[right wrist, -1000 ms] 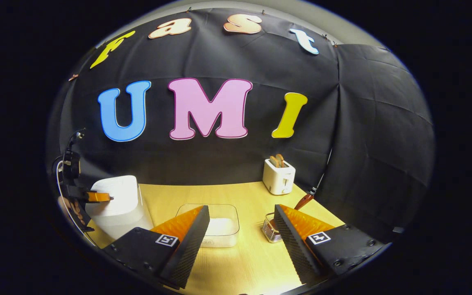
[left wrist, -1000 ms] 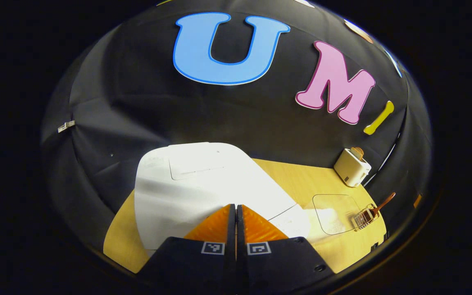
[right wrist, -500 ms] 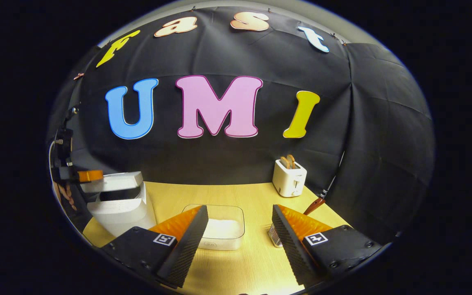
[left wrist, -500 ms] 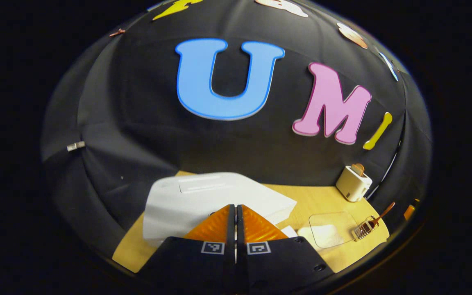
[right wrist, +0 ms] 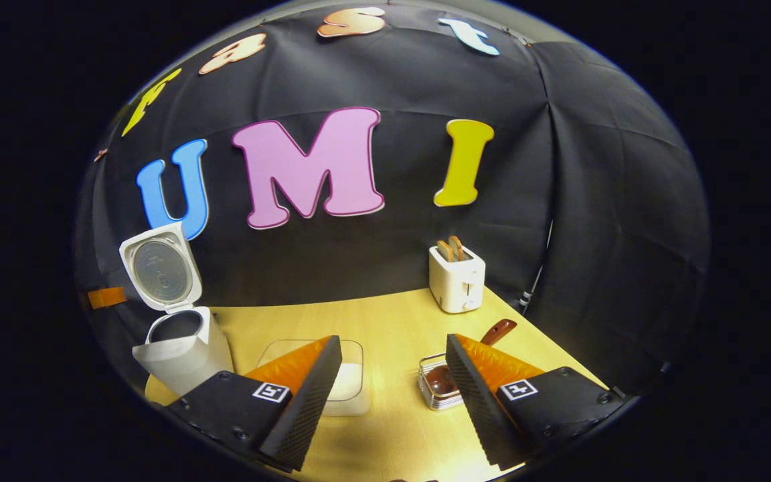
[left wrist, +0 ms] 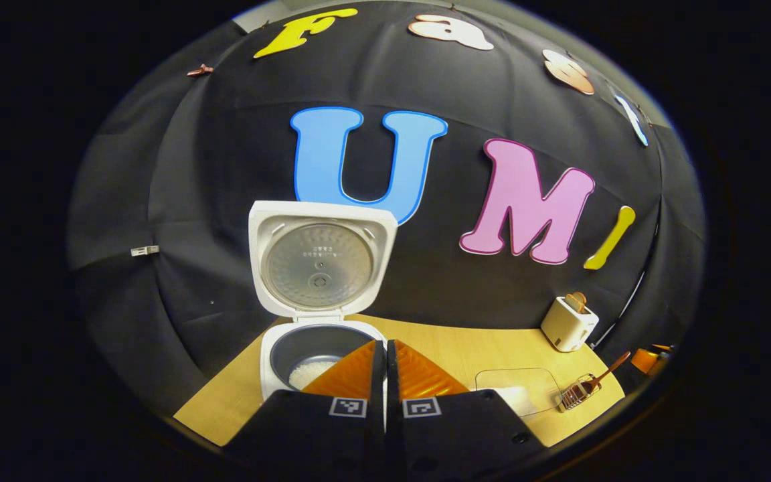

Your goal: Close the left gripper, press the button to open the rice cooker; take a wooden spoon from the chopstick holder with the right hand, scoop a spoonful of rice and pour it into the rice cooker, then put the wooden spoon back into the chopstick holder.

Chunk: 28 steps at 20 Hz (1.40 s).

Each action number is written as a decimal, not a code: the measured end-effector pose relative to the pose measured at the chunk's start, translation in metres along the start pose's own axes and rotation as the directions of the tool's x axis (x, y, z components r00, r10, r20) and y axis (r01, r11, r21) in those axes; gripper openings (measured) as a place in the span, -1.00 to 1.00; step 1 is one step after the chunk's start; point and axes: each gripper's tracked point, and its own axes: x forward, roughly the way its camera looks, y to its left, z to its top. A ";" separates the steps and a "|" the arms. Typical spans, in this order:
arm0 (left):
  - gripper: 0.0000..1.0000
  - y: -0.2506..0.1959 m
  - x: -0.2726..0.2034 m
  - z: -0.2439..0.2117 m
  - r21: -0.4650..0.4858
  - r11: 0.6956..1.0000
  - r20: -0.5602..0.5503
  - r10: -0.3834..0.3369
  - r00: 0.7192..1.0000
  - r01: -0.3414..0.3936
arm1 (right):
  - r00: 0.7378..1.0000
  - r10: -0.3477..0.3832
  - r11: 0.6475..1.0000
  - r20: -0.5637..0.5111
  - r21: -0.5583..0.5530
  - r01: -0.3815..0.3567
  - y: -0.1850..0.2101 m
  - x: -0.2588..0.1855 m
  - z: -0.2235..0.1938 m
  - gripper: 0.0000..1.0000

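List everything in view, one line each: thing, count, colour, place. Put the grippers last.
rice cooker: one, white, left end of the table, lid standing open, some rice in the pot
clear container: one, transparent with white rice inside, middle of the table
chopstick holder: one, wire, right of the container
wooden spoon: one, brown, lying tilted in the holder
toaster: one, white, back of the table by the wall, toast in its slots
table: one, light wood
left gripper: one, shut, before the cooker
right gripper: one, open, above the table near the holder
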 end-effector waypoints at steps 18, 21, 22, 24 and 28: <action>0.92 -0.134 -0.020 -0.017 0.060 0.989 0.002 -0.136 0.991 0.136 | 0.968 -0.004 0.987 -0.250 0.153 0.044 -0.113 0.088 -0.069 0.97; 0.92 -0.136 -0.025 -0.024 0.082 0.990 -0.012 -0.111 0.994 0.112 | 0.951 0.015 0.986 -0.308 0.161 0.037 -0.118 0.108 -0.090 0.97; 0.92 -0.135 -0.026 -0.027 0.085 0.991 -0.022 -0.101 0.995 0.103 | 0.948 0.020 0.986 -0.318 0.165 0.034 -0.119 0.116 -0.094 0.97; 0.92 -0.136 -0.029 -0.033 0.083 0.993 -0.045 -0.084 0.995 0.087 | 0.940 0.030 0.984 -0.340 0.175 0.032 -0.121 0.130 -0.102 0.97; 0.92 -0.133 -0.032 -0.037 0.085 0.995 -0.056 -0.046 0.997 0.051 | 0.930 0.055 0.975 -0.363 0.222 0.029 -0.121 0.156 -0.113 0.97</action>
